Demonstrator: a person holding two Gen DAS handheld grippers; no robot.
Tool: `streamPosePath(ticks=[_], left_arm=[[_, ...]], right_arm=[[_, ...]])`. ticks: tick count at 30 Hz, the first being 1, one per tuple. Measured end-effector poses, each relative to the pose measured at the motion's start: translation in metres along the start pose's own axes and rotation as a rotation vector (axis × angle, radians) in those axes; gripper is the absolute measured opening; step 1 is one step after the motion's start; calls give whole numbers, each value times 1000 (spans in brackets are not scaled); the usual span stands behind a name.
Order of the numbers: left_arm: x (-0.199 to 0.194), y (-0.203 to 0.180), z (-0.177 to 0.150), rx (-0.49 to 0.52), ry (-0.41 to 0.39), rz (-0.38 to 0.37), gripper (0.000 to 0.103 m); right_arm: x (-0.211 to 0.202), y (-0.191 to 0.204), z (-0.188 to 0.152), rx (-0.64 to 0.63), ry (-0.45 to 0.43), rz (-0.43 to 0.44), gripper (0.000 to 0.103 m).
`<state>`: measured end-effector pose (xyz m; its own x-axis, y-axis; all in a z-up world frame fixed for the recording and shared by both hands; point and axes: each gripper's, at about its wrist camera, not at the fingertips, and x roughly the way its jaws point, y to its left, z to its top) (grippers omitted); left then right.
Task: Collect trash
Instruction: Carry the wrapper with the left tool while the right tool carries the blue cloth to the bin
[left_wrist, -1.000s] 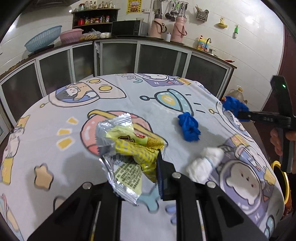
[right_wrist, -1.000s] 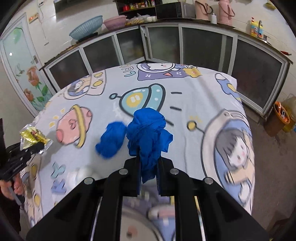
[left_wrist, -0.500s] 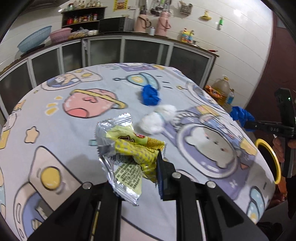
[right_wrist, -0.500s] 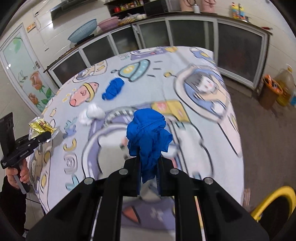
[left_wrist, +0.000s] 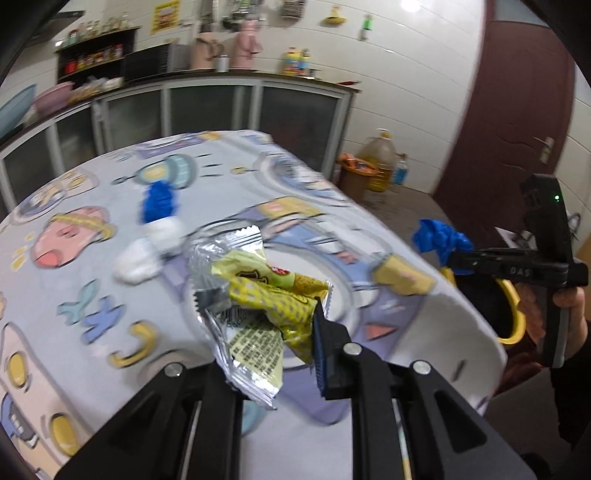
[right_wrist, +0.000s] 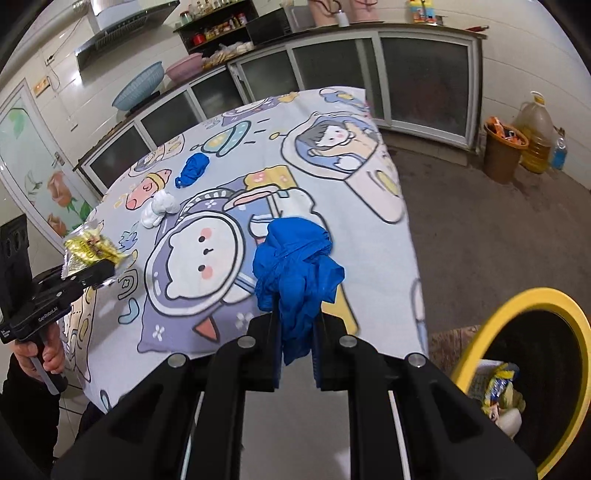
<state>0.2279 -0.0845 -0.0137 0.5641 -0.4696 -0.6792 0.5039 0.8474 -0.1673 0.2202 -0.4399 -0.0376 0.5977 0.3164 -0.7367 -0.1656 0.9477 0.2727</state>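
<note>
My left gripper (left_wrist: 273, 343) is shut on a crumpled yellow and silver snack wrapper (left_wrist: 258, 295), held above the table's cartoon cloth (left_wrist: 74, 295). My right gripper (right_wrist: 295, 332) is shut on a crumpled blue glove (right_wrist: 295, 266), near the table's right edge. In the right wrist view the left gripper (right_wrist: 92, 275) with the snack wrapper (right_wrist: 90, 251) shows at far left. A second blue glove (right_wrist: 192, 168) and a white tissue wad (right_wrist: 159, 210) lie on the cloth. A yellow-rimmed trash bin (right_wrist: 487, 332) stands low at the right, with wrappers inside.
Kitchen cabinets (right_wrist: 332, 74) run behind the table. A brown bin (right_wrist: 502, 151), an oil jug (right_wrist: 535, 129) and a small bottle (right_wrist: 559, 153) stand on the floor by the wall. A dark red door (left_wrist: 517, 110) is at the right. A person's hand (right_wrist: 44, 350) grips the left handle.
Both grippers have swept right across the table toward its right edge, each keeping its grip. The yellow-rimmed bin has come into fuller view under the right gripper.
</note>
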Motion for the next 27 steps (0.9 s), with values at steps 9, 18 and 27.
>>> streamPosePath(ticks=[9,18,27], left_arm=[[30,-83,30,131,-2,-117,13],[57,-150,57,212,-1,-202,13],[82,-213,64,296,6,-292,14]], right_arm=[[-44,-46,-21,78,-64,-53,13],[-82,-112,-40,207,-124,-166,13],[-111,-159,-66,292,-176,-289,13]])
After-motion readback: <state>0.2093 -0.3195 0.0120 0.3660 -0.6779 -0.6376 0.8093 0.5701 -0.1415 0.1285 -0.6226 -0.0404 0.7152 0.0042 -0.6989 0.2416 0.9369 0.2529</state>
